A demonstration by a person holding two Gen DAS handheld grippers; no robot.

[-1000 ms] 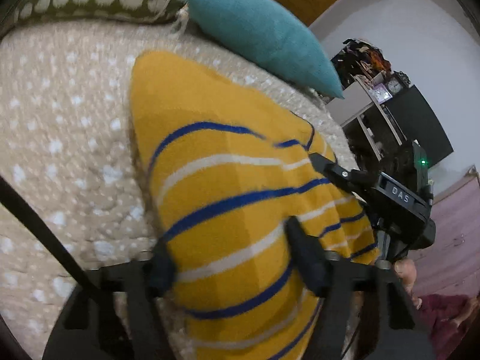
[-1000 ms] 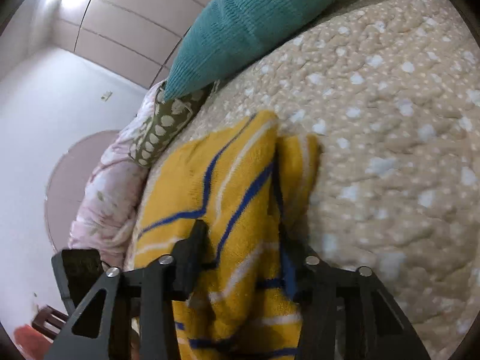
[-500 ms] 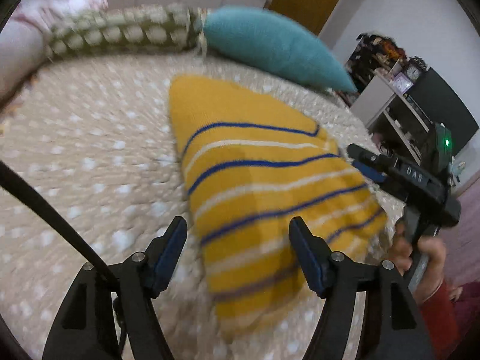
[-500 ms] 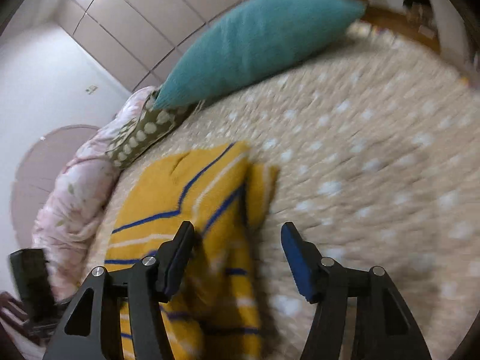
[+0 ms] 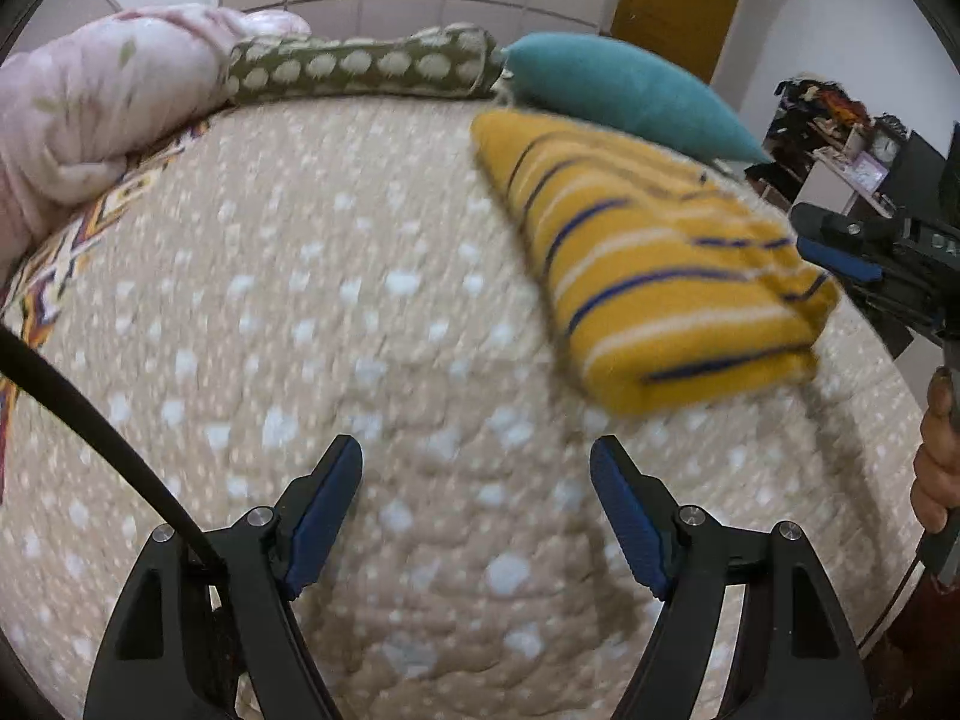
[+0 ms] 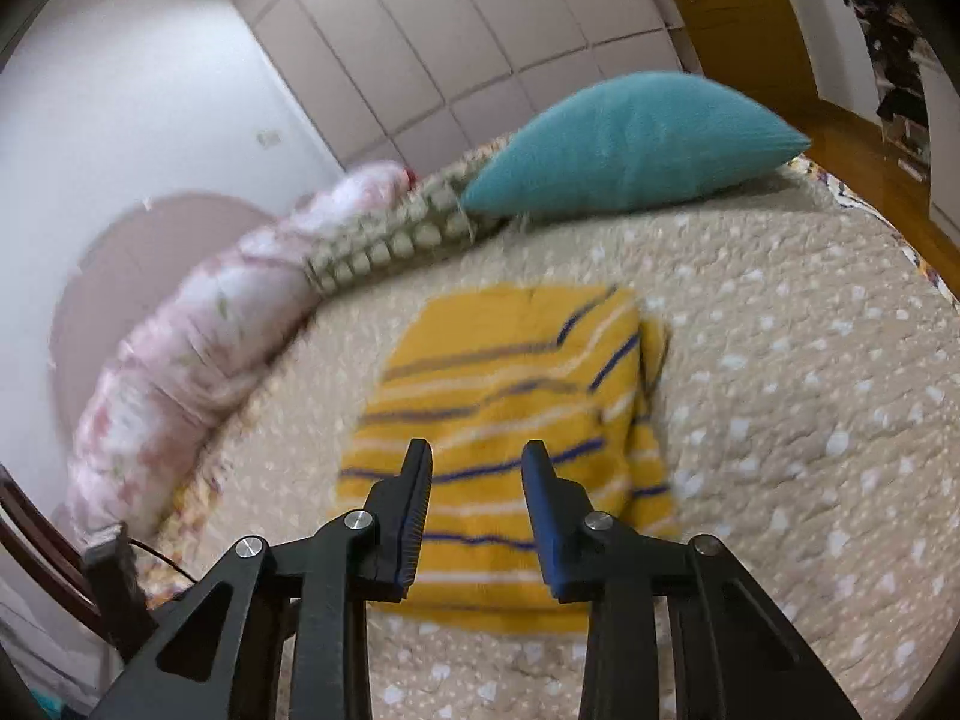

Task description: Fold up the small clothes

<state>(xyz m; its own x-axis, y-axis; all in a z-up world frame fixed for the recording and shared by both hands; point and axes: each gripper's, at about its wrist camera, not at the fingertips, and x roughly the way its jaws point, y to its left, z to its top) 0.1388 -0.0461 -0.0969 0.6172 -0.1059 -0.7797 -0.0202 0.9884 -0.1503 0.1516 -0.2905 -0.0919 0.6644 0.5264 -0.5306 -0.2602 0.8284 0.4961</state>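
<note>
On the spotted beige bedspread (image 5: pixel 372 276) a folded yellow striped garment (image 5: pixel 654 276) lies flat, free of both grippers.

Just in front of the teal cushion (image 6: pixel 630 144) the garment rests, with the dotted olive pillow (image 5: pixel 360 63) and pink floral quilt (image 5: pixel 102 102) to the cushion's left. Nearer than the garment, the left gripper (image 5: pixel 477 504) hovers over bare bedspread, its jaws opening with nothing between them. At the garment's near edge the right gripper (image 6: pixel 477 498) hangs above the cloth, jaws closing, pads (image 6: pixel 543 516) not pressing on it.
</note>
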